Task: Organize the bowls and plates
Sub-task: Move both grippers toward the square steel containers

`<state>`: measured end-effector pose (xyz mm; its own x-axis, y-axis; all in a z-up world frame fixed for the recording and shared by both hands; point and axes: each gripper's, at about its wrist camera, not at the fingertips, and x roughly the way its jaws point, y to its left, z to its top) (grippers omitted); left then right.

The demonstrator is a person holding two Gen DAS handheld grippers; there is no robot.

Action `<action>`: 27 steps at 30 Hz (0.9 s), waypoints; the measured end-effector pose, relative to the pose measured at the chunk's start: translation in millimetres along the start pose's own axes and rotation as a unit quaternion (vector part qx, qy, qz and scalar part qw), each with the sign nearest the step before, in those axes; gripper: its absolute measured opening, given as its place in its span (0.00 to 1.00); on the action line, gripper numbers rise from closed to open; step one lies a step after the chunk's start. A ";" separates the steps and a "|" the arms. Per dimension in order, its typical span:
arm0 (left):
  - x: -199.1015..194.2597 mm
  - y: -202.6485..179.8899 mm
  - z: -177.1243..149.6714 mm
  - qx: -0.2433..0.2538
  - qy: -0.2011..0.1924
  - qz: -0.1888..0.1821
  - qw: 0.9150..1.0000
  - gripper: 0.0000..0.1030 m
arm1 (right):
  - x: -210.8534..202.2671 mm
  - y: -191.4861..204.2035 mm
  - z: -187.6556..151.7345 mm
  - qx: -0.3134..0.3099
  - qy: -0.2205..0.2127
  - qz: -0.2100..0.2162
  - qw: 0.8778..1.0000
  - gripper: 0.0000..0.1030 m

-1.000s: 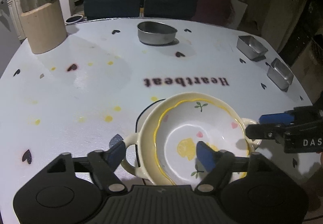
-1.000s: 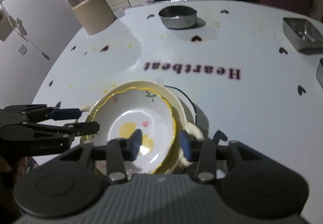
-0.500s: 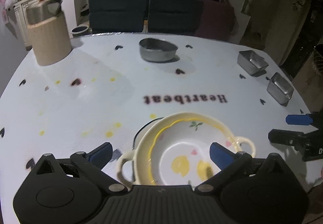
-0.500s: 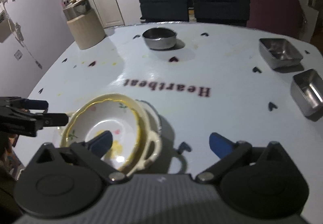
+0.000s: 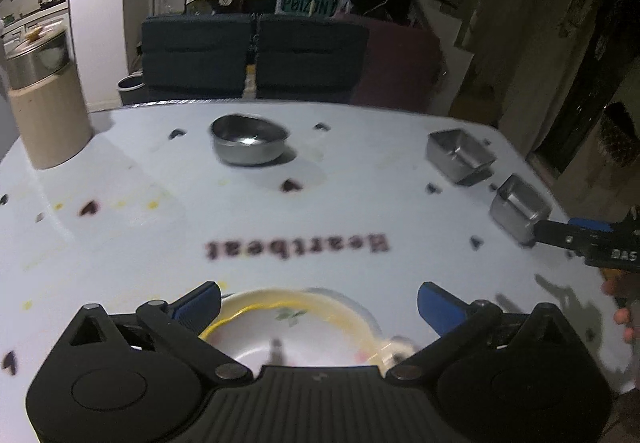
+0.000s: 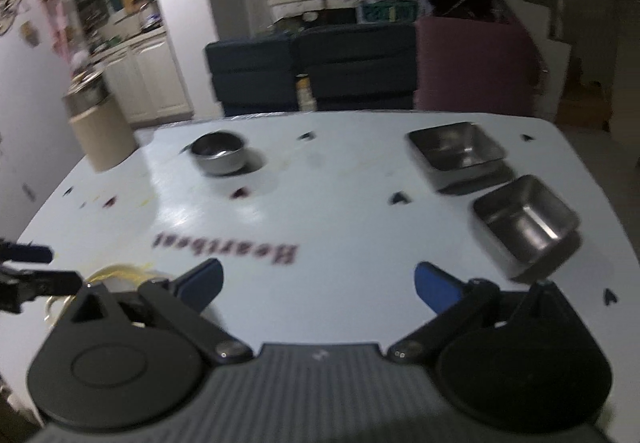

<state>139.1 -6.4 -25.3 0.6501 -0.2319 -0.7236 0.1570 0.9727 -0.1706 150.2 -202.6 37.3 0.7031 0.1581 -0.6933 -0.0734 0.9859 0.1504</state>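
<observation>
- Jaws of left gripper and right gripper stand wide apart, empty.
- White worktop carries everything.
- Flowered bowl sits nested in a cream handled dish, below the left gripper.
- Round steel bowl sits far off.

Both grippers are pulling back from the cream, yellow-rimmed ceramic bowl with fruit print, which a second ago sat between their blue-padded fingers and is now slipping to the lower edge of the left wrist view and the lower left corner of the right wrist view. The left gripper and the right gripper are standing with jaws spread wide, emptied, having just been opening. The right gripper is swinging toward the two square steel trays on the white bench.
</observation>
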 end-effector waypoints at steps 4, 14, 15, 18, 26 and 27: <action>8.6 -23.2 10.1 -0.010 -0.011 -0.018 1.000 1.00 | -0.5 -28.0 5.8 0.017 -0.019 -0.014 1.000 1.00; 40.6 -88.7 21.1 -0.019 -0.035 -0.046 0.998 1.00 | 4.4 -105.3 8.1 0.026 -0.075 -0.033 0.996 1.00; 45.8 -95.7 20.6 -0.022 -0.037 -0.047 0.998 1.00 | 4.5 -112.9 8.3 0.025 -0.079 -0.039 0.996 1.00; 60.8 -110.6 18.8 -0.043 -0.040 -0.054 0.997 1.00 | 6.0 -128.4 10.0 0.027 -0.083 -0.053 0.995 1.00; 114.0 -151.8 15.3 -0.119 -0.025 -0.098 0.988 0.98 | 12.6 -180.4 18.8 0.026 -0.095 -0.104 0.990 1.00; 120.2 -156.6 15.1 -0.127 -0.024 -0.105 0.986 0.95 | 15.7 -184.3 20.2 0.016 -0.090 -0.112 0.989 1.00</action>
<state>203.9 -186.7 -75.5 0.6585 -0.4217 -0.6233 0.1040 0.8713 -0.4797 189.1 -382.9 13.0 0.8139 -0.0794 -0.5756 0.1194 0.9923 0.0319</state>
